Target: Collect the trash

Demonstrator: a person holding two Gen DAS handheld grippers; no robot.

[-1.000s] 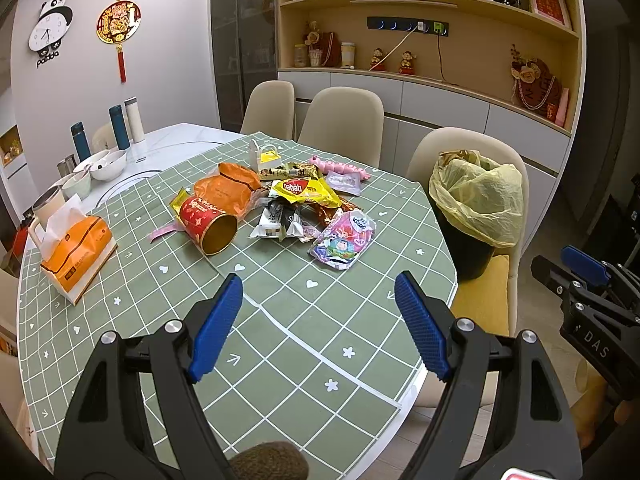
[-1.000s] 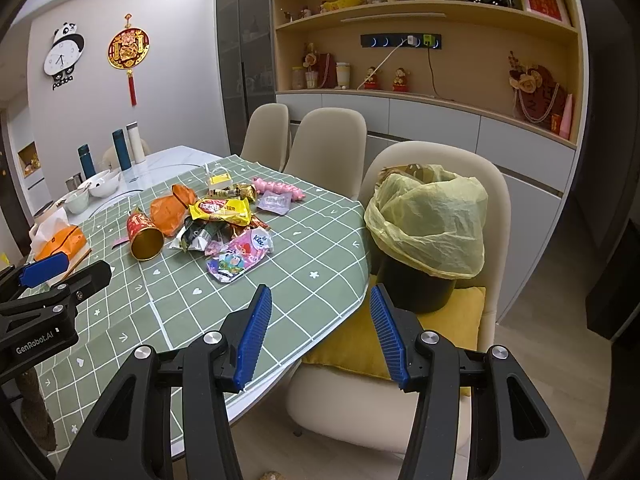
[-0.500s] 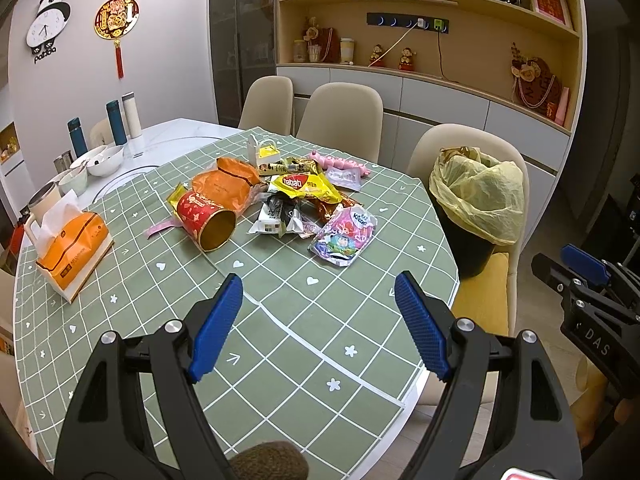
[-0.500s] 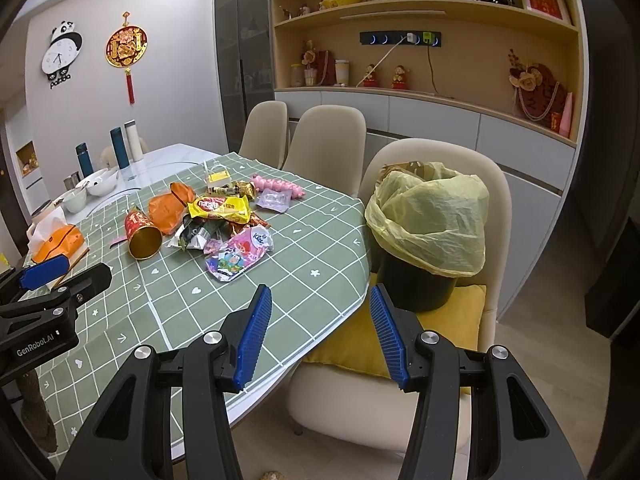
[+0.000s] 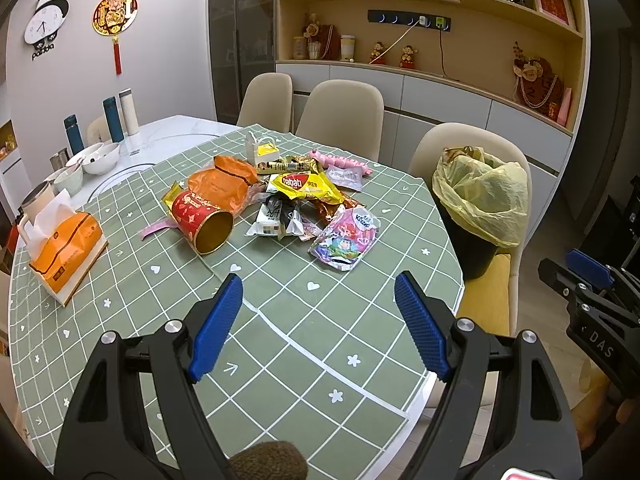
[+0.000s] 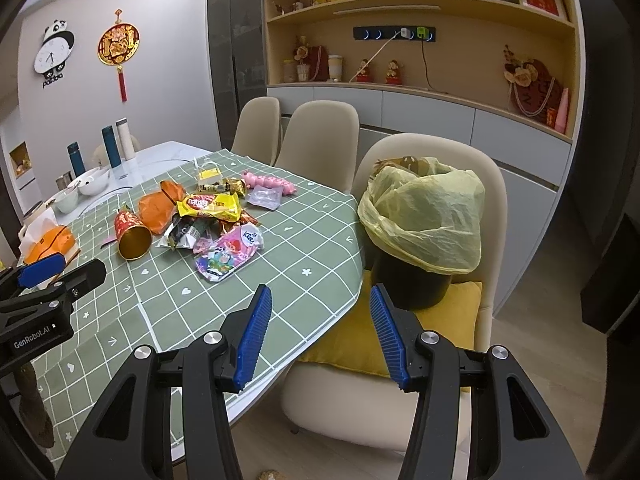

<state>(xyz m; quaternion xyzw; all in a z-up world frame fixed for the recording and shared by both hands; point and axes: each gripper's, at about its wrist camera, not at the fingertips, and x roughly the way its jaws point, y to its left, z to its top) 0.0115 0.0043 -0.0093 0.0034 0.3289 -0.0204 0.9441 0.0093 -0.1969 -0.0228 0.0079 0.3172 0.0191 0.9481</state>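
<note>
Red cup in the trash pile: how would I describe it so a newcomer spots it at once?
On the green checked tablecloth, find the trash pile at its middle. The red cup lies on its side at the pile's left edge, beside the orange bag. It is the only rigid cylinder there, its shiny gold inside facing the camera.

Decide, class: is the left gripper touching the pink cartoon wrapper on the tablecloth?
Apart. The left wrist view shows the left gripper open, with bare green tablecloth between its fingertips and the pink cartoon wrapper.
</note>
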